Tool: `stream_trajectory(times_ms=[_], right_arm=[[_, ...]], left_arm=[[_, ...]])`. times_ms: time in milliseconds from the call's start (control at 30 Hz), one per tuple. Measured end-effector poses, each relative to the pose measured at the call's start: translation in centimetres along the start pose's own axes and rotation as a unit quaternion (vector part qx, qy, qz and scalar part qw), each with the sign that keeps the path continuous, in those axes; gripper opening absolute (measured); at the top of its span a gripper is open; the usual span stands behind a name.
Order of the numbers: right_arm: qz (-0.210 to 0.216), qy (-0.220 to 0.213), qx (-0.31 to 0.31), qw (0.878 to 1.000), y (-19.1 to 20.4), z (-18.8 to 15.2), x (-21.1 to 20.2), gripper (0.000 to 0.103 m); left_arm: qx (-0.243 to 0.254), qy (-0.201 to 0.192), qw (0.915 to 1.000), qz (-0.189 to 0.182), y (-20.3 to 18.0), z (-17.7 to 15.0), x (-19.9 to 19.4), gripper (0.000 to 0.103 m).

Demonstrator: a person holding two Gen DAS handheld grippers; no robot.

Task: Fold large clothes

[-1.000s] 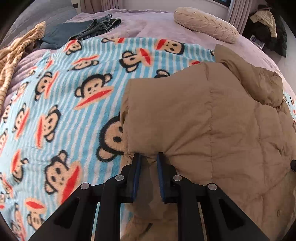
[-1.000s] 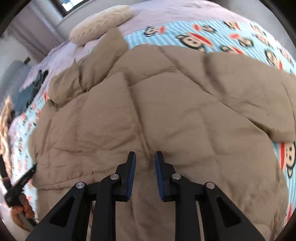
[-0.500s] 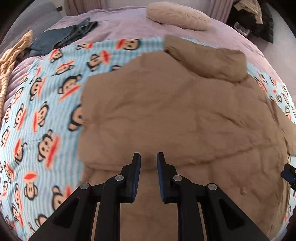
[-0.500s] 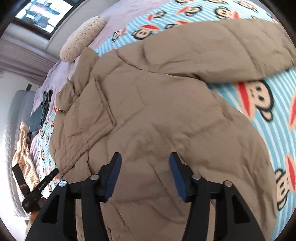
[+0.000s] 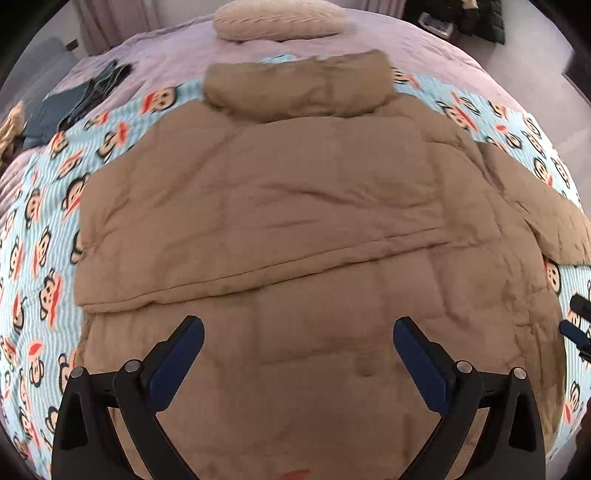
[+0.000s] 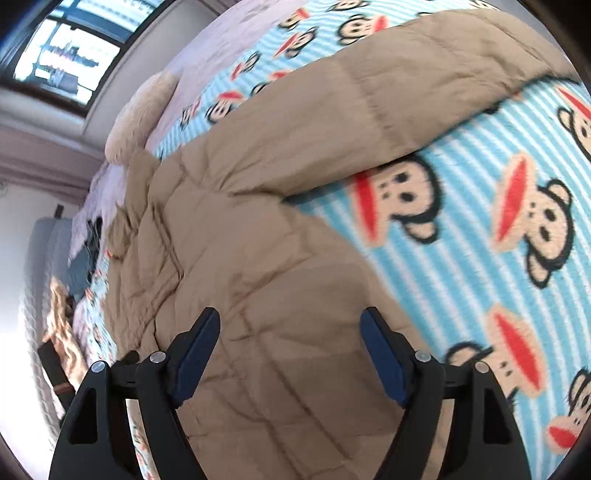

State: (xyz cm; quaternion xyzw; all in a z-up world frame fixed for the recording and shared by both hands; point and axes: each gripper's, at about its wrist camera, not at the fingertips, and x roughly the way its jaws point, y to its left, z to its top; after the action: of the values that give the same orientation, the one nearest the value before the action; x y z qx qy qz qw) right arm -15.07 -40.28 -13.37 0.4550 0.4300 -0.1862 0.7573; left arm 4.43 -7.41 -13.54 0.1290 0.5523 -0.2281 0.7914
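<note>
The padded jacket (image 5: 295,206) lies spread flat on the monkey-print blanket (image 5: 40,229), which covers the bed (image 5: 424,48). Its collar (image 5: 299,88) points toward the pillow (image 5: 280,18) at the bed's far end. 1 sleeve (image 6: 388,85) stretches out over the blanket to the right. A heap of clothes (image 5: 74,103) sits on the bed at the far left.

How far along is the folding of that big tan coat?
Done: one sleeve lies folded across the tan coat. In hand: nothing; both sets of jaws are opening, empty, above it. Left: the other sleeve lies spread on the monkey blanket, and the body is unfolded.
</note>
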Motion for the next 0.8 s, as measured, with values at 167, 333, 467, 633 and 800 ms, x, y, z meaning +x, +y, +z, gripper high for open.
stream_trajectory(times_ms=[167,333,467,633,800], right_arm=[[0.011,-0.031,0.03,0.999,-3.1,2.3,-1.7,0.086],[0.008,-0.056,0.045,0.997,-5.8,4.3,-2.8,0.103],[0.0,-0.059,0.056,0.997,-7.7,5.7,-3.1,0.103],[0.01,-0.06,0.102,0.993,-11.1,8.7,-3.3,0.103],[0.08,-0.103,0.168,0.977,-14.8,11.5,-4.1,0.103]], left_arm=[[0.016,-0.003,0.9998,-0.009,-3.6,0.4,-0.3,0.103],[0.027,0.0,0.9996,-0.01,-6.6,1.0,-0.2,0.103],[0.036,0.006,0.9993,-0.005,-8.4,1.2,0.0,0.103],[0.033,0.013,0.9994,-0.003,-9.9,1.4,0.5,0.103],[0.036,0.019,0.9992,-0.002,-10.9,1.8,1.1,0.103]])
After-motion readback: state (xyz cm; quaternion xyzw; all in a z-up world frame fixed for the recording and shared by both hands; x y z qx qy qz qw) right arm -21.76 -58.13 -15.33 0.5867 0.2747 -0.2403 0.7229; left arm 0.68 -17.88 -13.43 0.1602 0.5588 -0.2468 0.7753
